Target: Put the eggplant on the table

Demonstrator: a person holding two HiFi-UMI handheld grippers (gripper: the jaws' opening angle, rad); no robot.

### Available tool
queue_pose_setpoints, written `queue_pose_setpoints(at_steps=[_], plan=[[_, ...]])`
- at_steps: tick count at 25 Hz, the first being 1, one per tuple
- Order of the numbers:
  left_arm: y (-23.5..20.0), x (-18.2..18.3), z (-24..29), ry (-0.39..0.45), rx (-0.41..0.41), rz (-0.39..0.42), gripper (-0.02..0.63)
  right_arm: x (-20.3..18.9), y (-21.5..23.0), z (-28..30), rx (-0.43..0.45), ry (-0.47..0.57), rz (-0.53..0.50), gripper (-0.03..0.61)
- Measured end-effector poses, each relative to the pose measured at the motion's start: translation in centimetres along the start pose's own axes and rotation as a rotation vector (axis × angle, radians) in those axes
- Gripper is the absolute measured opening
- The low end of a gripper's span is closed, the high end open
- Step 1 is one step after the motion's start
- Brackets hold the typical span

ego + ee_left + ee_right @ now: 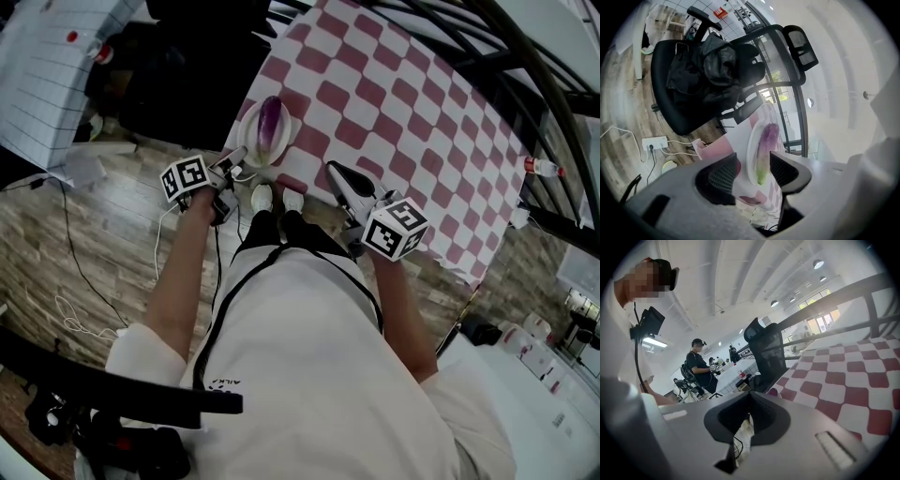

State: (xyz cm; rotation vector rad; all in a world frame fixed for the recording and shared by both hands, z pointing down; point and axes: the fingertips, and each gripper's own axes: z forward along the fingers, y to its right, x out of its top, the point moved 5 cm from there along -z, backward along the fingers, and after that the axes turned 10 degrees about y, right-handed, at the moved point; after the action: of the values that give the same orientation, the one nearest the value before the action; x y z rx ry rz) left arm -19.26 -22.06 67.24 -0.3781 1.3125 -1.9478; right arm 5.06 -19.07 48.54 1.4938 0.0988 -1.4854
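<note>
eggplant [272,124] lies on the white plate [247,141] at the near left corner of the checked table [412,112]. its long axis runs near-to-far, green stem end toward the left gripper [234,169]. left jaws stand apart, nothing pinched, eggplant just ahead. right gripper [336,174] sits further right, jaws together, empty. left looks nearer.

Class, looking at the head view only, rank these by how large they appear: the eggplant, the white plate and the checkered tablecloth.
1. The checkered tablecloth, by far the largest.
2. The white plate, wider than what lies on it.
3. The eggplant, the smallest, lying within the plate's rim.
</note>
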Motion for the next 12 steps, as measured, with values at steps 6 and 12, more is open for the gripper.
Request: queue_pose_setpoints(at_steps=[6,12], plan=[[0.7,0.5,-1.6,0.030,0.008,0.031,0.166,0.3,-0.5,-0.1,0.026,0.007,-0.019,0.008],[2.2,0.9,-2.9,0.057,0.000,0.066,0.123,0.7,-0.9,-0.1,0.067,0.012,-0.045,0.008]])
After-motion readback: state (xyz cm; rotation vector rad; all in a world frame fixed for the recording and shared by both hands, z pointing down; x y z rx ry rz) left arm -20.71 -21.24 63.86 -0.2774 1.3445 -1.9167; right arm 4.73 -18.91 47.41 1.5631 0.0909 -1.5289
